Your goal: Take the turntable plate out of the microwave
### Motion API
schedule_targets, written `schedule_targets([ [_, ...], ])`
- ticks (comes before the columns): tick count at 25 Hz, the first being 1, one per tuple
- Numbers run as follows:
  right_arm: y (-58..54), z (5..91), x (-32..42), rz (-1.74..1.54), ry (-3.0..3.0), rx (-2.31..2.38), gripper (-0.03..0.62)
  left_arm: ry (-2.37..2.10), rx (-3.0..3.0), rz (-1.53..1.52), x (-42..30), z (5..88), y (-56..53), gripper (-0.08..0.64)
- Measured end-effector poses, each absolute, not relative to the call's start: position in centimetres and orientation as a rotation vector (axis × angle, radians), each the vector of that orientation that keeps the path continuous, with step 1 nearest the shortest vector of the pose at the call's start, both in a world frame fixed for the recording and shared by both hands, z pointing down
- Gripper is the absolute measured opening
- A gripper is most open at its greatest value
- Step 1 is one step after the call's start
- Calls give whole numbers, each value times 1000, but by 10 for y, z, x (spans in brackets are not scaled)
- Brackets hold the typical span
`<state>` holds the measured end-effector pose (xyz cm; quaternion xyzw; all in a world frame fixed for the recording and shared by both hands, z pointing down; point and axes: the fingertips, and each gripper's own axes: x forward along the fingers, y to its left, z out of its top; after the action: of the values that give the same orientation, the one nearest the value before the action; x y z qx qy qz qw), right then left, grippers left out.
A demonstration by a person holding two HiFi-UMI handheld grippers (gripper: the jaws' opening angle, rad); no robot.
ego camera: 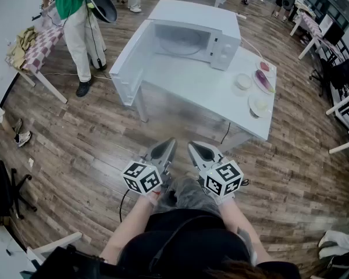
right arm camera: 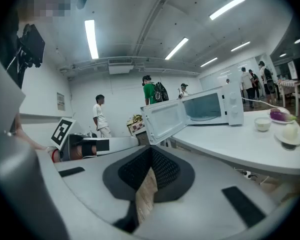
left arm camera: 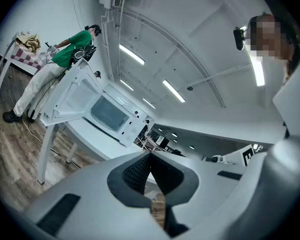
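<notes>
The white microwave (ego camera: 206, 34) stands at the far end of a white table (ego camera: 198, 86), its door (ego camera: 128, 63) swung wide open to the left. Inside lies the round glass turntable plate (ego camera: 180, 41). Both grippers hover close to my body over the wooden floor, well short of the table. The left gripper (ego camera: 169, 142) and the right gripper (ego camera: 192, 146) are shut with nothing held, tips side by side. The left gripper view shows the microwave (left arm camera: 112, 115) far beyond the shut left gripper (left arm camera: 150, 155). The right gripper view shows the microwave (right arm camera: 212, 106) beyond the shut right gripper (right arm camera: 151, 151).
A small bowl (ego camera: 244, 81), a plate with purple food (ego camera: 263, 80) and another dish (ego camera: 259, 105) sit on the table's right part. A person in a green top (ego camera: 75, 16) stands left of the microwave beside a checked-cloth table (ego camera: 38, 45). Chairs and desks line the room's edges.
</notes>
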<state>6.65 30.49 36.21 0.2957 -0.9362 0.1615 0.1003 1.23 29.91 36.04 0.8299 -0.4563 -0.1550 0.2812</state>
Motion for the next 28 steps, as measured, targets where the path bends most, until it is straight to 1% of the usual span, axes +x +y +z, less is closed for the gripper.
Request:
schedule_targets([
  [10, 255, 377, 59, 517, -2767, 879, 20, -1242, 2196, -392, 6, 374, 257, 11],
  [23, 131, 399, 47, 578, -2724, 863, 20, -1263, 2140, -378, -9, 389, 133, 11],
  [28, 88, 407, 36, 528, -2706, 820, 20, -1296, 2135, -360, -17, 395, 86, 11],
])
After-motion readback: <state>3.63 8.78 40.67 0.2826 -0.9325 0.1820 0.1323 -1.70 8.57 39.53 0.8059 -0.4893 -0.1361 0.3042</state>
